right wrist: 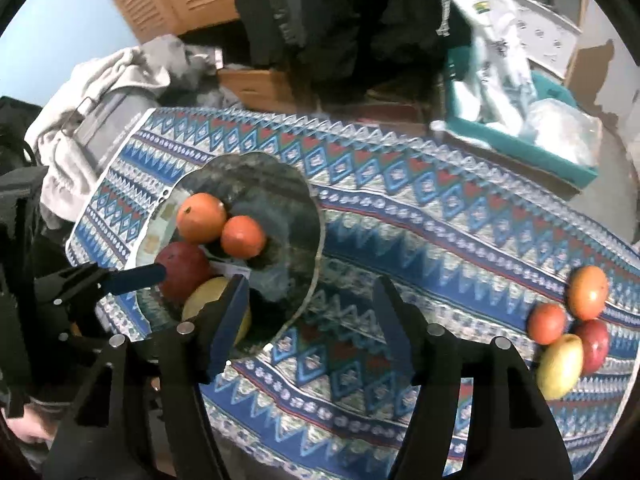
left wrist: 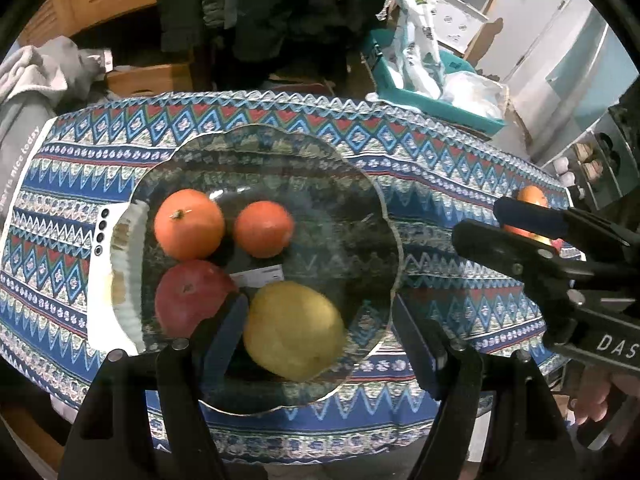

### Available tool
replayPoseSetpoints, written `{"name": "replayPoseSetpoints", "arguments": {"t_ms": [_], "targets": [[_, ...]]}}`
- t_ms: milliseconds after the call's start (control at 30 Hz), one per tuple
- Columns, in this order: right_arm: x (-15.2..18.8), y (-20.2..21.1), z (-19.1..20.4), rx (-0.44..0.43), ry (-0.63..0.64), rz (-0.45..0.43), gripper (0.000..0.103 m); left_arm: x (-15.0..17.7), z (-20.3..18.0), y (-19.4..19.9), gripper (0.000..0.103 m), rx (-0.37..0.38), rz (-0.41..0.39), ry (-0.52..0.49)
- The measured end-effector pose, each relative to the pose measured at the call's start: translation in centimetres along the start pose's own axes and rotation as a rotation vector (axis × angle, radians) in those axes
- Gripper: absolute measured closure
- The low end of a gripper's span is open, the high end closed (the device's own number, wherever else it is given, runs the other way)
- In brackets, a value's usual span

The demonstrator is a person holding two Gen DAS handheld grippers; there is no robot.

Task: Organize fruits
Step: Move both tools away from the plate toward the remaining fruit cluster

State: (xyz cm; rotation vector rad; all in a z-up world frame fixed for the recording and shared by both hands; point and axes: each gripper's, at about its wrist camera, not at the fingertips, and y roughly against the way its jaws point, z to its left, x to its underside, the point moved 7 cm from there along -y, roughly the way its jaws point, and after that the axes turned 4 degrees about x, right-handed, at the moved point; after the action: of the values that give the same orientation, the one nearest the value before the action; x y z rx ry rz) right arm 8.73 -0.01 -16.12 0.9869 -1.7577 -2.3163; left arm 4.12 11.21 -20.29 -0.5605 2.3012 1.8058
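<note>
Fruits: two oranges [left wrist: 189, 224], red apple [left wrist: 192, 300] and yellow pear [left wrist: 294, 332] in glass bowl [left wrist: 360, 184] on worktop [right wrist: 400, 216], four more [right wrist: 568, 320] at three o'clock; left tool [left wrist: 320, 332] released over pear, right tool [right wrist: 308, 320] released, empty.

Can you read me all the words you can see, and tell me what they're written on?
"DAS": white letters on the right claw, cut off at the picture's edge.
"...is nice today": white letters on the grey bag, its start unclear.
Print on the white plastic bag: too blurred to read.
</note>
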Motion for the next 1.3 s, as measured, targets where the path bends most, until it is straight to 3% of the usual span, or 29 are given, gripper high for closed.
{"name": "replayPoseSetpoints", "arguments": {"t_ms": [767, 1300], "targets": [[4.3, 7.5, -10.2, 0.149, -0.101, -0.093, 0.032, -1.0, -9.3, 1.0, 0.027, 0.037, -0.029, -0.150], [7.9, 9.5, -17.5, 0.191, -0.231, -0.091, 0.030, -1.1, -15.3, -0.7, 0.024, 0.053, -0.006, -0.245]]}}
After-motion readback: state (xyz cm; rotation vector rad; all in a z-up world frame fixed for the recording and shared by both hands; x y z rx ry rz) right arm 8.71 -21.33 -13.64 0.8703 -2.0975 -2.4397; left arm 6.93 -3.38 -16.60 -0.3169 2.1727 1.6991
